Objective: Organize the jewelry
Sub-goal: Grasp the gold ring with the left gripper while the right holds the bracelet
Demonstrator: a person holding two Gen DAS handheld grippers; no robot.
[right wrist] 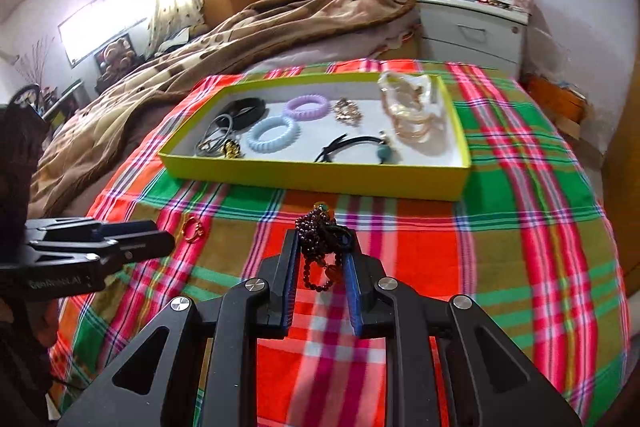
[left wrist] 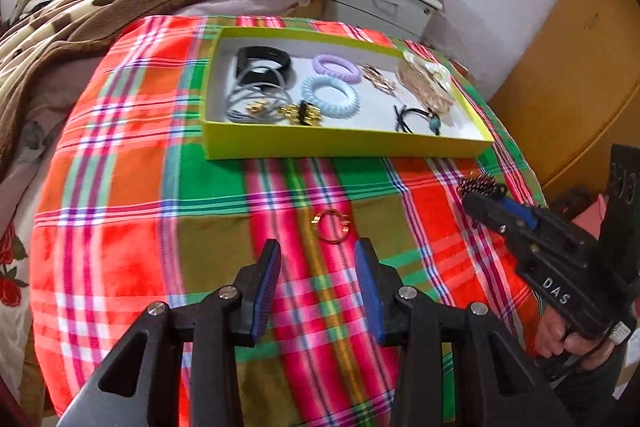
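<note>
A yellow-green tray [left wrist: 344, 146] [right wrist: 320, 179] on the plaid cloth holds hair ties, bracelets and chains. A gold ring [left wrist: 332, 223] [right wrist: 193, 228] lies on the cloth in front of the tray. My left gripper [left wrist: 318, 255] [right wrist: 160, 237] is open and empty, just short of the ring. My right gripper [right wrist: 322, 247] [left wrist: 476, 197] is shut on a dark beaded bracelet [right wrist: 320, 243] [left wrist: 478, 185], held above the cloth in front of the tray.
The plaid cloth [left wrist: 120, 227] covers the bed end. A brown blanket [right wrist: 200, 39] lies behind the tray. A white nightstand [right wrist: 472, 31] stands at the back right, and wooden furniture [left wrist: 568, 67] at the right.
</note>
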